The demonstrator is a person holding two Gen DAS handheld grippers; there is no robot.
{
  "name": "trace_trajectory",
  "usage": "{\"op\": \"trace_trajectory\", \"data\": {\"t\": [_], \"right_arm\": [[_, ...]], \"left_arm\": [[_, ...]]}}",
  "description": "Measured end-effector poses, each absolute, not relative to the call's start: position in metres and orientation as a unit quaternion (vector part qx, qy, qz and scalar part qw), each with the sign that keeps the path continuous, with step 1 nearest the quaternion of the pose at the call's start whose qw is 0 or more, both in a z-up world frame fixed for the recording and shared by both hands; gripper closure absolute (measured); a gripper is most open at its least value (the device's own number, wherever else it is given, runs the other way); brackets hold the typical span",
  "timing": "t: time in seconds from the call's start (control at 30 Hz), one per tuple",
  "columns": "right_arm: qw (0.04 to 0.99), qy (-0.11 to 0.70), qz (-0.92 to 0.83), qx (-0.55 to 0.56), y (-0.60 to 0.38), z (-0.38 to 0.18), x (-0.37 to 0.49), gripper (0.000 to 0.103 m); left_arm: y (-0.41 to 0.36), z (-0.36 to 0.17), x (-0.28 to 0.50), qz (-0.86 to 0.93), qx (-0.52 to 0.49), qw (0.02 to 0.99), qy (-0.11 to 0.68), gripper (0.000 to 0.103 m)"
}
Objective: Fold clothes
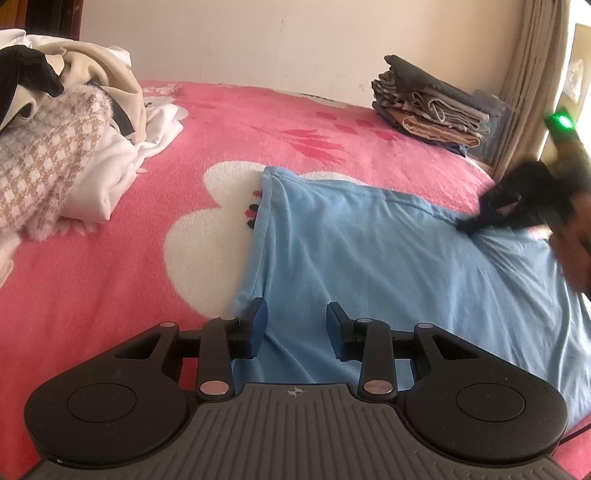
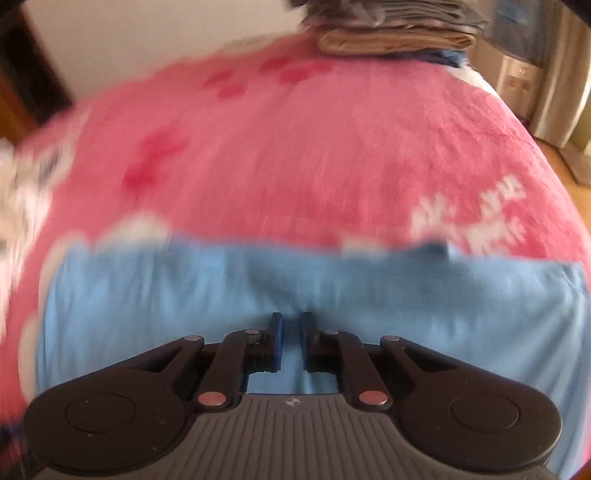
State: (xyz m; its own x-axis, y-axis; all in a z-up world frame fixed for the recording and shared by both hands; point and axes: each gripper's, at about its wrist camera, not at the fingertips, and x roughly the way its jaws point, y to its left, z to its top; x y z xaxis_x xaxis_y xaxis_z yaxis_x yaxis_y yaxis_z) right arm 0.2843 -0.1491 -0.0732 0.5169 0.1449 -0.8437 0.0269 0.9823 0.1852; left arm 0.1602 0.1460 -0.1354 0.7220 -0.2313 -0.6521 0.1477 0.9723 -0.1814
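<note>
1. Your left gripper point(image 1: 295, 325) stands wide apart with nothing between its fingers. It hovers just over the near left edge of the blue garment point(image 1: 369, 251), which lies spread on the pink blanket point(image 1: 110, 295).

2. Your right gripper point(image 2: 291, 339) is nearly closed, with blue cloth showing in the narrow slot between its fingers. The picture is smeared by motion, so you cannot tell for sure whether the cloth is pinched or only lies beneath.

3. The relation that counts: seen from the left, the garment runs away to the front and right, its long left hem going from beside the left finger to the far corner. The left gripper is nearer that hem; the right gripper point(image 1: 517, 206) sits at the far right part, where creases fan out from its tip as if the cloth is being tugged there.

4. Judging by this, the garment lies flat or half-folded; which one the pictures do not settle.

5. What only the left view gives you: the loose heap of clothes point(image 1: 66, 122) at far left, and the right gripper from outside.

6. What only the right view gives you: the garment's far edge running straight across the blanket, with bare blanket beyond it up to the folded stack point(image 2: 395, 33). That stack also shows in the left view, well apart from the blue garment.
</note>
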Motion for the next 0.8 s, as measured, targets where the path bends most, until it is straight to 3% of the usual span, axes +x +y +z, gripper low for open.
{"op": "trace_trajectory", "data": {"t": [0.2, 0.53, 0.67, 0.8], "right_arm": [[0.88, 0.46, 0.0, 0.117, -0.17, -0.069, 0.307, 0.092], [0.863, 0.493, -0.008, 0.111, -0.196, -0.098, 0.282, 0.094], [0.886, 0.45, -0.037, 0.109, -0.209, -0.075, 0.3, 0.092], [0.869, 0.478, -0.016, 0.129, -0.228, -0.052, 0.263, 0.092]], "left_arm": [[0.145, -0.136, 0.161, -0.101, -0.053, 0.928, 0.355, 0.068], [0.142, -0.137, 0.158, -0.099, -0.039, 0.931, 0.35, 0.067], [0.141, -0.137, 0.158, -0.099, -0.032, 0.932, 0.348, 0.067], [0.14, -0.139, 0.16, -0.099, -0.035, 0.932, 0.347, 0.066]]}}
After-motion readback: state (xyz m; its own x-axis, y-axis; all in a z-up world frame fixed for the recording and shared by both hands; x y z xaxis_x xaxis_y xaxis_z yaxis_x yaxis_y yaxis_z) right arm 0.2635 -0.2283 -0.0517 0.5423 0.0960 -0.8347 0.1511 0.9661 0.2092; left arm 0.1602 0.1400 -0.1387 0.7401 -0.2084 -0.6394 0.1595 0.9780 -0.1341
